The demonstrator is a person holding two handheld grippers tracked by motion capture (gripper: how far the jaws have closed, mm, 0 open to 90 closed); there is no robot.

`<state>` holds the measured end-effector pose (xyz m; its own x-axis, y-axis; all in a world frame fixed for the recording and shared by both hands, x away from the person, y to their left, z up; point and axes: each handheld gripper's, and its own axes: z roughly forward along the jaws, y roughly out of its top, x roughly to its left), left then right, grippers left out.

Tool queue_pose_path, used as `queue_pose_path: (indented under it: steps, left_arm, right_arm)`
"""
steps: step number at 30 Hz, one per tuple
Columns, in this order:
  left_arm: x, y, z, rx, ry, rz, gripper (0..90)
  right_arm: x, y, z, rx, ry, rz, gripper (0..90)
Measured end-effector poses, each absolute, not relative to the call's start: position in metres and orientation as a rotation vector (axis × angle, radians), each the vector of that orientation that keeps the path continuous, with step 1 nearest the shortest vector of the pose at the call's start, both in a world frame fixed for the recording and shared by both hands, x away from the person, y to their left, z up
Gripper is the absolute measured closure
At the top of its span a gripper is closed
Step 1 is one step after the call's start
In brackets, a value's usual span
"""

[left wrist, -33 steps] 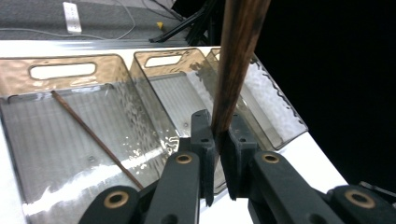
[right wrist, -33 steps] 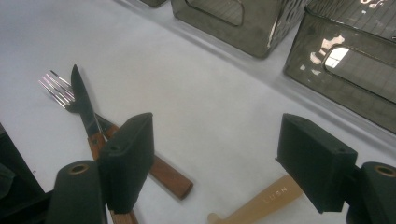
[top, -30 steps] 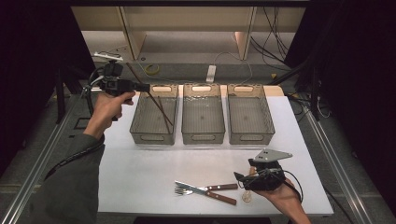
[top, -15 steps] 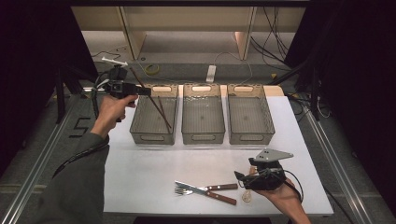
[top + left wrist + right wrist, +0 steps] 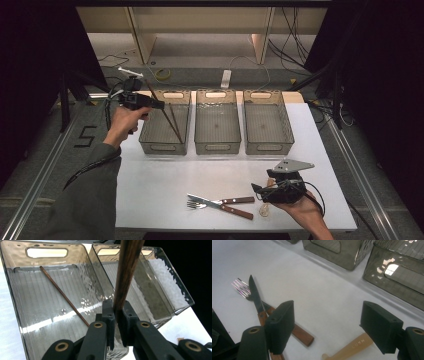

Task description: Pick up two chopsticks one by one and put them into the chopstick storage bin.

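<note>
Chopstick [image 5: 126,272] clamped tight in my left gripper [image 5: 159,105], slanting down from the jaws into the left bin [image 5: 150,134]. Second chopstick [image 5: 63,295] already lies on that bin's floor, just beside my jaws. Bin walls close on both sides, open room above the rim. My right gripper [image 5: 327,327] spread wide, holding nothing, low over the white table [image 5: 165,175]; knife [image 5: 256,298] and fork [image 5: 240,287] off its left jaw, a pale handle [image 5: 354,346] between the jaws. Since a second ago my left hand dropped toward the bin; right one stayed put.
</note>
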<state>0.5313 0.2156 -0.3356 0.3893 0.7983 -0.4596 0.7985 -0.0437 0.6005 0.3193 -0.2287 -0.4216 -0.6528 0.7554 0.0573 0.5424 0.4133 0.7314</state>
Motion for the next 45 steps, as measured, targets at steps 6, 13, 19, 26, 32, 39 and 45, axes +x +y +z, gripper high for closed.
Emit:
queue_pose_path:
  steps: [6, 13, 19, 26, 32, 39, 45]
  left_arm:
    - [0.533, 0.211, -0.343, 1.825, 1.403, -0.002, 83.1]
    - [0.538, 0.207, -0.352, 1.849, 1.425, -0.029, 82.8]
    - [0.540, 0.204, -0.361, 1.862, 1.451, -0.036, 82.3]
    - [0.545, 0.197, -0.364, 1.901, 1.495, 0.025, 78.6]
    - [0.549, 0.193, -0.373, 1.900, 1.533, 0.029, 58.4]
    - [0.549, 0.182, -0.369, 1.941, 1.548, 0.103, 20.3]
    - [0.544, 0.184, -0.363, 1.916, 1.528, 0.096, 19.2]
  right_arm:
    - [0.319, -0.229, -0.421, 1.130, 2.389, 1.083, 28.0]
    - [0.320, -0.229, -0.422, 1.131, 2.393, 1.082, 28.0]
    - [0.320, -0.230, -0.422, 1.138, 2.394, 1.075, 27.9]
    - [0.321, -0.230, -0.423, 1.136, 2.398, 1.058, 27.9]
    - [0.321, -0.231, -0.422, 1.131, 2.396, 1.072, 27.7]
    - [0.321, -0.231, -0.422, 1.128, 2.402, 1.074, 27.5]
    - [0.321, -0.231, -0.423, 1.132, 2.401, 1.068, 27.5]
